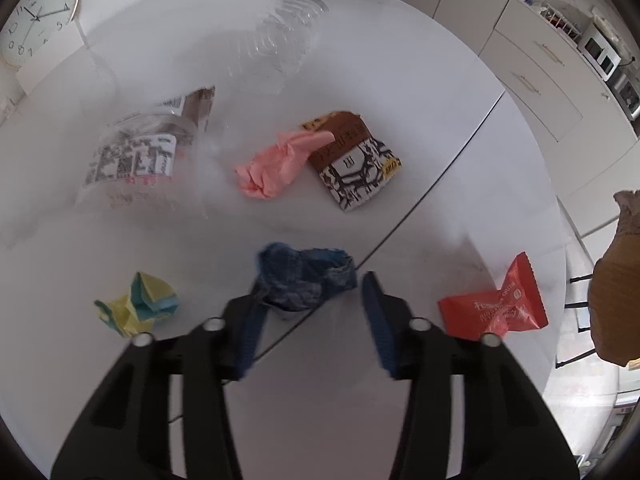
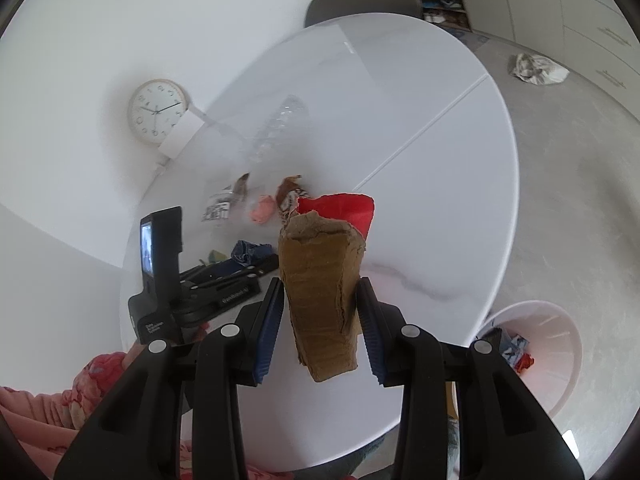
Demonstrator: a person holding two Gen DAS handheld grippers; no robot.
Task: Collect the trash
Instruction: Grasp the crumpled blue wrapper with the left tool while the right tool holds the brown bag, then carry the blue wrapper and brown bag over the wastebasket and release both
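Table: white, round, seam across top; trash scattered on it
Bin: pale pink, on floor beside table edge, scraps inside
Clock: leaning against wall at table's far side
Left gripper: jaws apart, low over table, blue wad just ahead between the tips, touching or not cannot tell
Right gripper: clamped on cardboard, held up above table edge
Cardboard: brown, crumpled, upright between both pads
Clear bag: printed label, far left
Carton: brown and white, flattened, centre
Red wrapper: near table edge, right of left gripper
Pink paper: crumpled, overlapping carton
Blue wad: crumpled, on seam
Yellow paper: folded, left of left gripper
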